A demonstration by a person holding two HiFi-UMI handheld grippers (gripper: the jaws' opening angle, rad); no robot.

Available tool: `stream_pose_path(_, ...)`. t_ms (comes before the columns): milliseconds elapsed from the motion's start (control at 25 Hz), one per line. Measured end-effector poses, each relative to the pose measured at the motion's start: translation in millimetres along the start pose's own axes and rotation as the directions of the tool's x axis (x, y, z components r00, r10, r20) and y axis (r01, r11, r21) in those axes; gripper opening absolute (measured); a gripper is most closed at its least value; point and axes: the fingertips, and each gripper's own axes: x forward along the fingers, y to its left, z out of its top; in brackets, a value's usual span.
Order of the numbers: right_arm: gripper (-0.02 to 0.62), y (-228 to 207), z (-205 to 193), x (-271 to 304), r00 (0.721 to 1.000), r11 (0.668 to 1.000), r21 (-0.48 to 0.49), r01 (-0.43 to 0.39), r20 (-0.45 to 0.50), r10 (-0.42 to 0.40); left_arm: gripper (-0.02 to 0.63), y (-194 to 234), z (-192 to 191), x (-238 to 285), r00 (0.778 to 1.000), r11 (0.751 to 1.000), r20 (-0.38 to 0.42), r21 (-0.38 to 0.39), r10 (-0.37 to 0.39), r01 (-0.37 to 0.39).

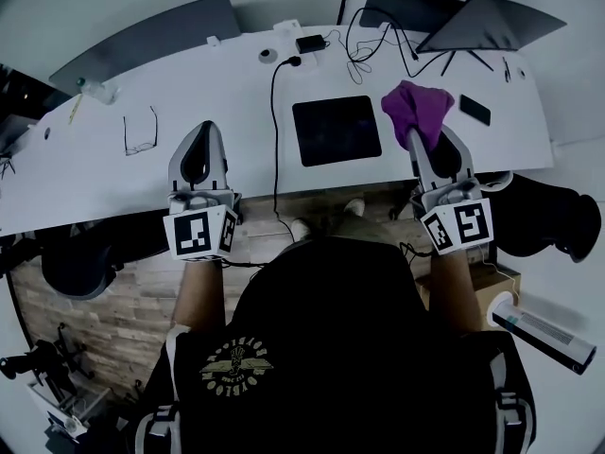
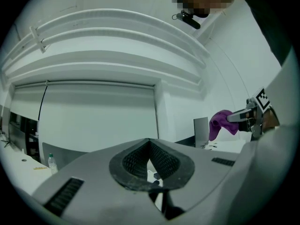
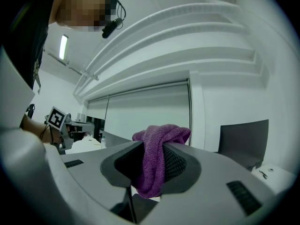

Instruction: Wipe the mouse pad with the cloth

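Observation:
A black square mouse pad point(image 1: 337, 130) lies flat in the middle of the white desk point(image 1: 217, 93). My right gripper point(image 1: 423, 138) is raised to the right of the pad, shut on a bunched purple cloth point(image 1: 418, 107). In the right gripper view the cloth point(image 3: 153, 165) is pinched between the pads and spills over the tips of the right gripper point(image 3: 152, 146). My left gripper point(image 1: 199, 132) hovers left of the pad near the desk's front edge, shut with nothing in it. In the left gripper view the left gripper point(image 2: 150, 143) points up at a wall, and the cloth point(image 2: 219, 123) shows far right.
A black cable point(image 1: 275, 140) runs down the desk just left of the pad. Eyeglasses point(image 1: 140, 132) lie at the left, a dark phone point(image 1: 475, 109) at the right, a laptop point(image 1: 477, 22) and wires at the back. A box point(image 1: 544, 329) sits on the floor at the right.

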Motion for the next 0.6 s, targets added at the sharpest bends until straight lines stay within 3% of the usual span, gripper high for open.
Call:
stream_pose_path(320, 0.104, -3.2, -38.7, 50.9, 0.997, 0.997, 0.024, -0.072, -0.024, 0.073, 0.002, 9.3, -29.6, 21.8, 0.999, 0.999, -0.013, 0.008, 0.041, -0.041)
stream_pose_path(600, 0.104, 16.0, -59.4, 92.4, 0.981, 0.984, 0.057, -0.171, -0.082, 0.175, 0.002, 30.5, -13.5, 20.3, 0.995, 0.995, 0.020, 0.004, 0.099, -0.099)
